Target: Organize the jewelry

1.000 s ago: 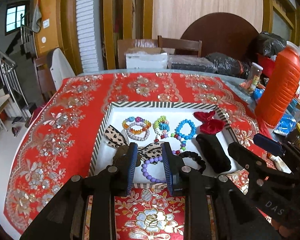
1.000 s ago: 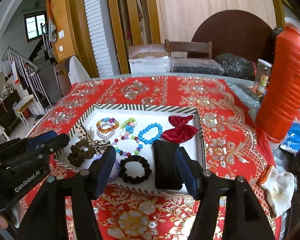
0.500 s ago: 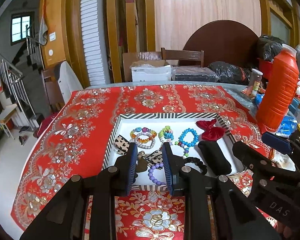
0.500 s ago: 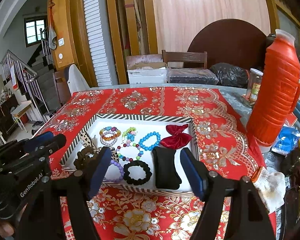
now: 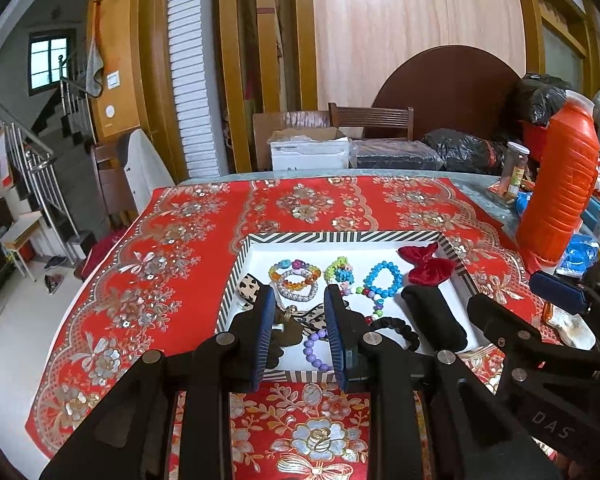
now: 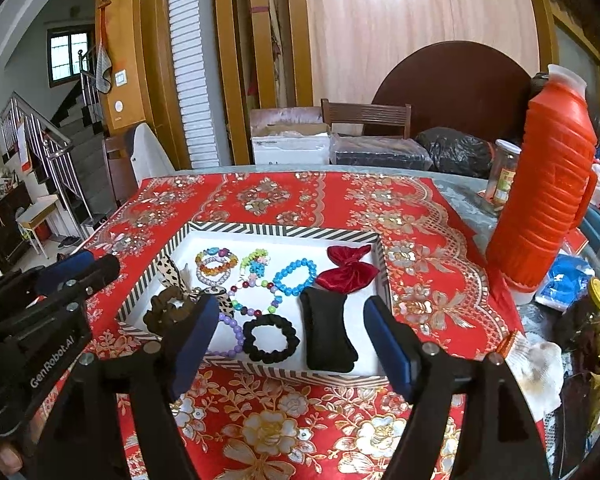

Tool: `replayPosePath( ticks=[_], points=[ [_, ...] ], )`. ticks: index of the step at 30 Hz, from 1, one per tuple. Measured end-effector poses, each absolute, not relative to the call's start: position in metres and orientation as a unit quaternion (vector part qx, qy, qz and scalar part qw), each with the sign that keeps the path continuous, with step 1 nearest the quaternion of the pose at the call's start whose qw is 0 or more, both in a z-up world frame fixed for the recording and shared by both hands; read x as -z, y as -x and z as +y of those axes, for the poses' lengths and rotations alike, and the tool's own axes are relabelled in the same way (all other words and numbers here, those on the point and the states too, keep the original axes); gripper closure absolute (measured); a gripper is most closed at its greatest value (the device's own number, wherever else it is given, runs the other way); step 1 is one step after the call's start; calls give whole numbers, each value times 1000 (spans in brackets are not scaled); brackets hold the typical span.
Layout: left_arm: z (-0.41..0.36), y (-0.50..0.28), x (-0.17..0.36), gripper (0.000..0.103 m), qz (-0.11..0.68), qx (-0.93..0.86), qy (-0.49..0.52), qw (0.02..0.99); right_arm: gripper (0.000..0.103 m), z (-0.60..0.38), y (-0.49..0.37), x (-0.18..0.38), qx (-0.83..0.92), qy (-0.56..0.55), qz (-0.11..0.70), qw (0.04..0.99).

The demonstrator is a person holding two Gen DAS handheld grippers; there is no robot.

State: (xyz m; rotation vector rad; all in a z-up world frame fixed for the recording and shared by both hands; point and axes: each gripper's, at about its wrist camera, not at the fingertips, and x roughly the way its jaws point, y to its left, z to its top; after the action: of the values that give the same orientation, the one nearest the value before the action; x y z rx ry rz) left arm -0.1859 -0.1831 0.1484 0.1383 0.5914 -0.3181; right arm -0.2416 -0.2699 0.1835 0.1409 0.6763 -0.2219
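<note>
A striped-rim white tray (image 5: 340,237) (image 6: 284,231) sits on the red tablecloth. It holds bead bracelets (image 5: 296,276) (image 6: 294,277), a purple bead bracelet (image 6: 236,332), a red velvet bow (image 5: 426,266) (image 6: 346,268), a black pad (image 5: 434,316) (image 6: 328,334), a black scrunchie (image 6: 270,338), a brown scrunchie (image 6: 168,312) and a leopard bow (image 5: 252,286). My left gripper (image 5: 298,332) is open a little and empty, above the tray's near edge. My right gripper (image 6: 290,344) is wide open and empty, in front of the tray.
A tall orange flask (image 5: 560,188) (image 6: 540,184) stands right of the tray among jars, bags and a white cloth (image 6: 536,364). Boxes (image 5: 310,152) and a chair (image 5: 372,120) are behind the table. The table's left edge drops to the floor.
Both grippers have pulled back and up from the tray, which now looks smaller and farther. The left jaws have opened slightly wider. The tray's contents have not moved.
</note>
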Motion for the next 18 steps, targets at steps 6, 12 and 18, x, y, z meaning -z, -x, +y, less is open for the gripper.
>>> replayPosePath(
  ticks=[6,12,18],
  points=[
    [-183,186,-147,75,290,155,-70,942,25,-271,242,-183,108,-69,334,934],
    [-184,185,-145,75,283,148,-79,945,25,-274,240,-180,105,-73,339,932],
    [-187,181,-141,74,282,130,-91,946,25,-276,236,-176,106,-73,344,930]
  ],
)
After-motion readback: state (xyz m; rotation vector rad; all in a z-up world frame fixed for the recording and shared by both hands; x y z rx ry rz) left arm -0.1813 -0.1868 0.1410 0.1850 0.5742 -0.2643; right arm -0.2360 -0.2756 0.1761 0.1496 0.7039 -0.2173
